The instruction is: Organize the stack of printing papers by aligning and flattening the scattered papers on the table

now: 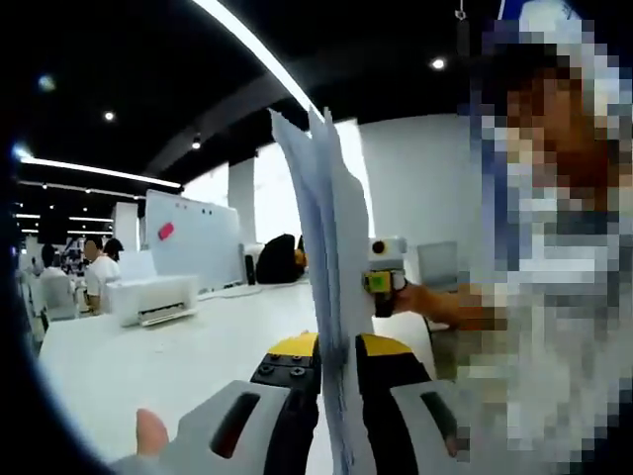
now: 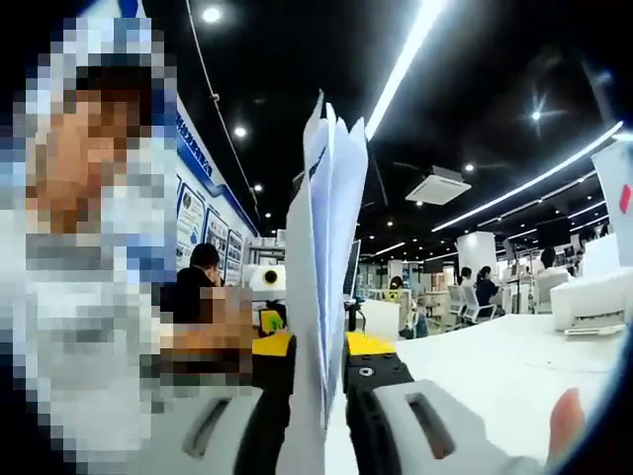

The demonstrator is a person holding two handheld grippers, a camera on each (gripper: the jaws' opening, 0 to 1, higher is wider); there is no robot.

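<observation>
While the paper stack (image 1: pixel 331 247) stands on edge, it rises from six o'clock towards twelve in the left gripper view, a thin sheaf of white sheets with their top corners fanned apart and uneven. Its surfaces look smooth and matte, faintly bluish in shade. In the right gripper view the same sheaf (image 2: pixel 326 257) again runs upward from six o'clock, its upper edges splayed and ragged.

Left tongs (image 1: pixel 336 396) are closed down to a narrow slit, their black, yellow-tipped jaws pressing the sheets from both sides. Right tongs (image 2: pixel 318 396) are likewise nearly closed, pinching the lower part of the sheaf between black jaws with yellow ends. At three o'clock of the sheaf in the left gripper view, the other gripper's yellow tip shows against the paper, with a hand (image 1: pixel 435 302) behind it.

Below lies the white tabletop (image 1: pixel 198 346), smooth and glossy. A white printer (image 1: pixel 153 297) sits on it at nine o'clock, boxy with a front slot, and a whiteboard (image 1: pixel 193 237) stands beyond. Long ceiling light strips (image 2: pixel 415 49) cross a dark ceiling.
</observation>
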